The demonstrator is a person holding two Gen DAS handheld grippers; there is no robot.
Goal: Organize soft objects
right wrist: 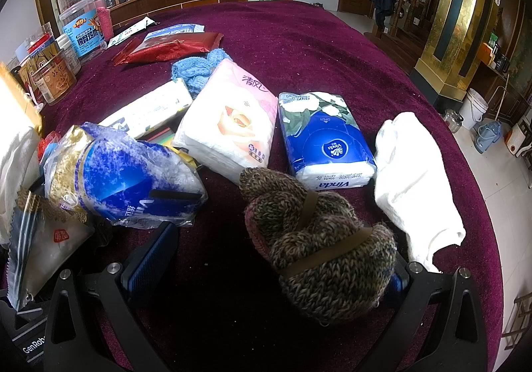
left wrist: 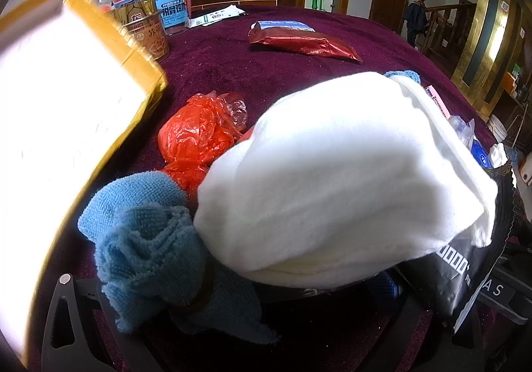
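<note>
Left wrist: left gripper (left wrist: 232, 302) jaws mostly hidden, grip unclear; fluffy white cloth bundle (left wrist: 339, 179) filled centre, blue microfibre towel tied with a band (left wrist: 146, 249) at 8 o'clock. Both probably light, squashy.

Right wrist: right gripper (right wrist: 276, 275) jaws wide, empty; banded brown knitted bundle (right wrist: 319, 249) against the right one. Grab mid-bundle. White tissue pack (right wrist: 229, 125) at 12 o'clock on maroon worktop (right wrist: 316, 49).

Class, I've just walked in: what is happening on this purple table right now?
A person is sorting soft things with two handheld claws. The left claw has a white cloth bunched in front of it, beside a blue towel; its grip is hidden. The right claw is open around a knitted bundle. Tissue packs and a white sock lie on the table.
</note>
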